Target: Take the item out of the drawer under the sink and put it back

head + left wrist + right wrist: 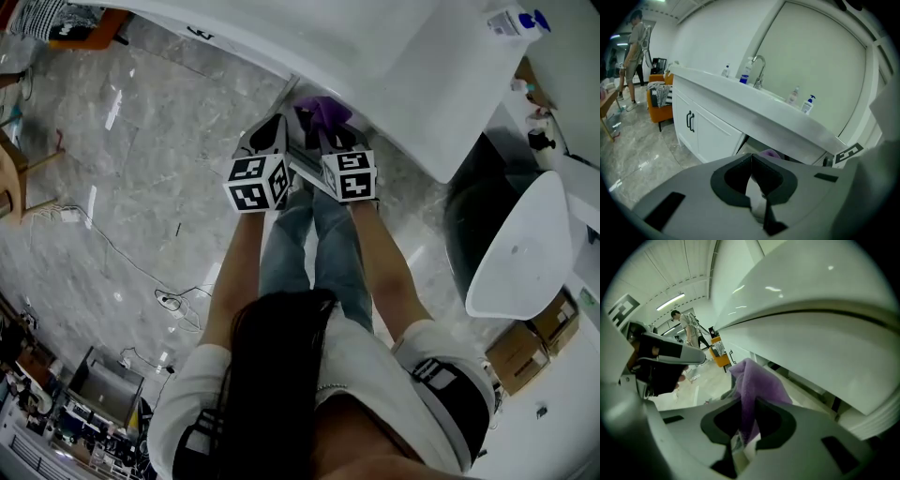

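Note:
A purple cloth hangs between the jaws of my right gripper, which is shut on it just below the white counter's edge. In the right gripper view the purple cloth rises out of the right gripper in front of the opening under the counter. My left gripper is beside it on the left, its jaws meeting with nothing between them. From the left gripper I see the dark open drawer gap under the sink counter and a bit of the purple cloth.
A faucet and bottles stand on the counter. White cabinet doors with black handles are to the left. A white toilet and cardboard boxes are on the right. Cables lie on the marble floor. A person stands far off by an orange chair.

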